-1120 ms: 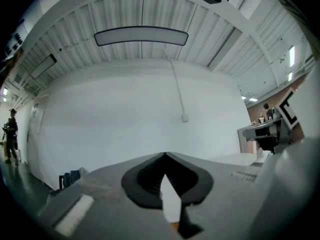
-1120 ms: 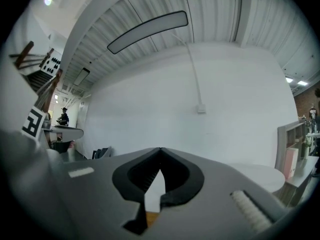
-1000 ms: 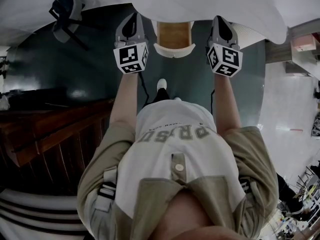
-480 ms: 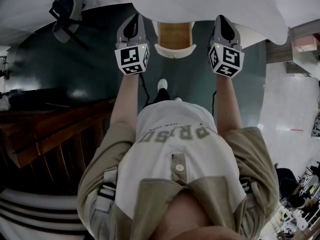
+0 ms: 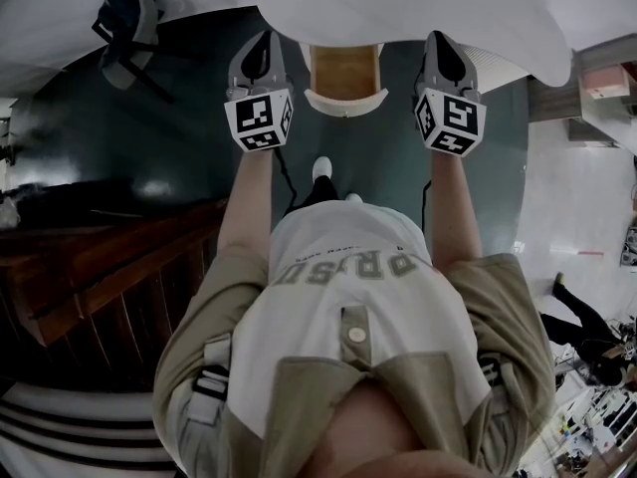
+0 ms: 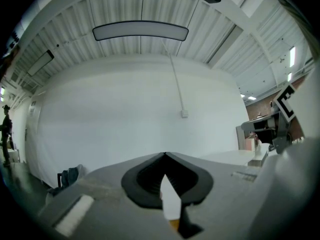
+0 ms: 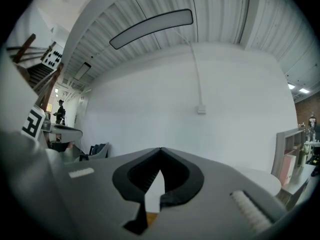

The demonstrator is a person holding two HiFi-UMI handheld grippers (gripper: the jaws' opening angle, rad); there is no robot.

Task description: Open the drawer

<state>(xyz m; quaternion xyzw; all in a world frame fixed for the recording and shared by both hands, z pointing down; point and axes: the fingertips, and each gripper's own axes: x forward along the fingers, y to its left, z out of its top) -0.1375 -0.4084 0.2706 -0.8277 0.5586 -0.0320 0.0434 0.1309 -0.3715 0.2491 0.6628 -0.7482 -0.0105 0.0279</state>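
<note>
A small unit with a wood-coloured top (image 5: 344,68) and a white curved front (image 5: 345,101) stands on the dark floor straight ahead, at the foot of a white wall. It sits between my two grippers as seen from the head view. My left gripper (image 5: 260,42) is to its left and my right gripper (image 5: 446,40) to its right, both held level and pointing at the wall. Neither touches the unit. In the left gripper view the jaws (image 6: 164,154) meet at their tips with nothing held. The right gripper (image 7: 161,149) is likewise shut and empty.
A chair with a dark bag (image 5: 127,20) stands at the upper left. Dark wooden stairs and railing (image 5: 95,272) run along the left. The white wall (image 5: 418,3) closes off the front. A shelf (image 5: 605,83) and pale floor lie to the right, where a person (image 5: 582,317) walks.
Both grippers stay shut and nearly where they were. A person has walked into view on the pale floor at the lower right.
</note>
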